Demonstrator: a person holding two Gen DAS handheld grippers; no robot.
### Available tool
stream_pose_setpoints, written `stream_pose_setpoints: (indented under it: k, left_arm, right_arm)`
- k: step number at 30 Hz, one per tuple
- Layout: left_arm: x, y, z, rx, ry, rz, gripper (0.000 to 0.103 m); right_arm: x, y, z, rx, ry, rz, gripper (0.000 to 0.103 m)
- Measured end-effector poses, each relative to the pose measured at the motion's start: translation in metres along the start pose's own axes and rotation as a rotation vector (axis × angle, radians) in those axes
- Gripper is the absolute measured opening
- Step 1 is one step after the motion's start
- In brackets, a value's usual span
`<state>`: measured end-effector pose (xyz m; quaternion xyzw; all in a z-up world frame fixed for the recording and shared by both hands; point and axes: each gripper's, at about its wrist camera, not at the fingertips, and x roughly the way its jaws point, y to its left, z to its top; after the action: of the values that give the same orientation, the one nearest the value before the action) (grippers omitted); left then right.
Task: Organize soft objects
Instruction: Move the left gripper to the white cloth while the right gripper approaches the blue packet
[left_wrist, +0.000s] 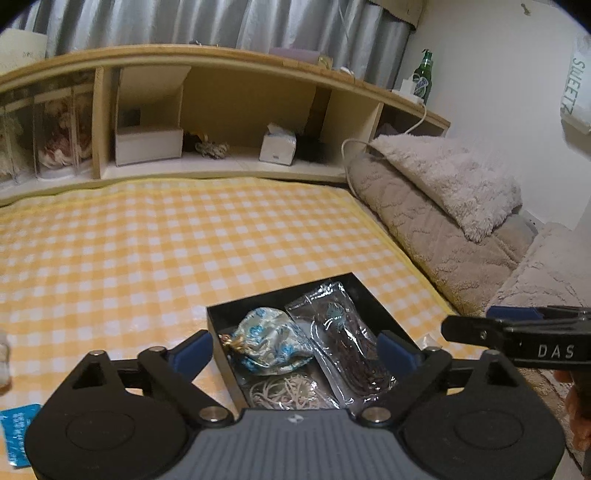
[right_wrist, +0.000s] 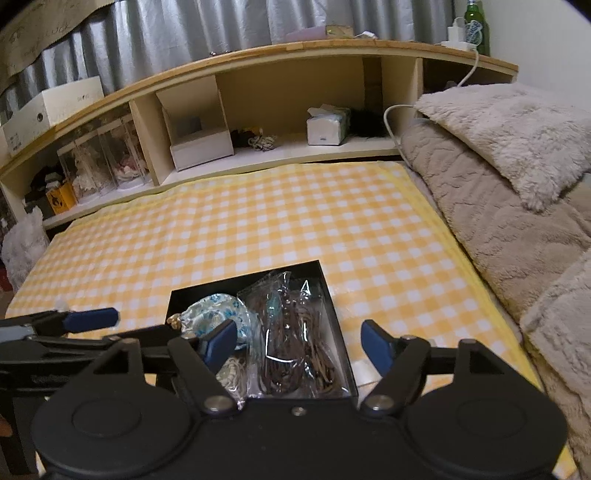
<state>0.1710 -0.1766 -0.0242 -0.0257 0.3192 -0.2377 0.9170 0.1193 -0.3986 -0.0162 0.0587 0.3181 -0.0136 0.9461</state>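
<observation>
Three soft items lie in the black box (left_wrist: 218, 325), lower centre of frame, on the checked bed cover (left_wrist: 147, 240): a blue brocade pouch (left_wrist: 269, 343), a clear packet of dark cords (left_wrist: 347, 350) and a packet of pale bands (left_wrist: 284, 393). All look light and limp; the film probably slips, so pinch an edge. Left hand-held gripper (left_wrist: 295, 349) and right hand-held gripper (right_wrist: 299, 347) gape, empty.

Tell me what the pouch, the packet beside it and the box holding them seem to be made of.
Blue floral pouch: looks like satin brocade, by its soft sheen and woven flowers. Clear packet: thin glossy plastic film, by its crinkles and glare. Black box: probably matte cardboard, by its thin straight walls; not certain.
</observation>
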Motion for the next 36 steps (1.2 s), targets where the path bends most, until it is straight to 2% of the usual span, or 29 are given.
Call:
stream_pose_setpoints:
  k: [7, 12, 15, 25, 31, 36]
  left_arm:
    - [-0.028, 0.008, 0.001, 0.019, -0.011, 0.013, 0.103]
    - [-0.041, 0.016, -0.001, 0.03, -0.003, 0.016, 0.103]
    - [-0.048, 0.023, -0.003, 0.032, -0.001, 0.026, 0.103]
    - [-0.07, 0.056, -0.003, 0.032, -0.012, 0.046, 0.103]
    - [-0.082, 0.093, -0.002, 0.032, -0.017, 0.092, 0.103]
    - [-0.088, 0.134, -0.001, -0.021, -0.036, 0.144, 0.103]
  right_arm:
    - [-0.018, 0.004, -0.009, -0.022, -0.011, -0.025, 0.086]
    - [-0.03, 0.009, -0.012, -0.018, -0.026, -0.04, 0.1]
    - [-0.037, 0.012, -0.013, -0.015, -0.042, -0.054, 0.103]
    - [-0.046, 0.029, -0.016, -0.008, -0.061, -0.092, 0.103]
    - [-0.036, 0.049, -0.019, 0.007, -0.067, -0.058, 0.103]
    - [-0.02, 0.077, -0.025, -0.032, -0.059, -0.029, 0.103]
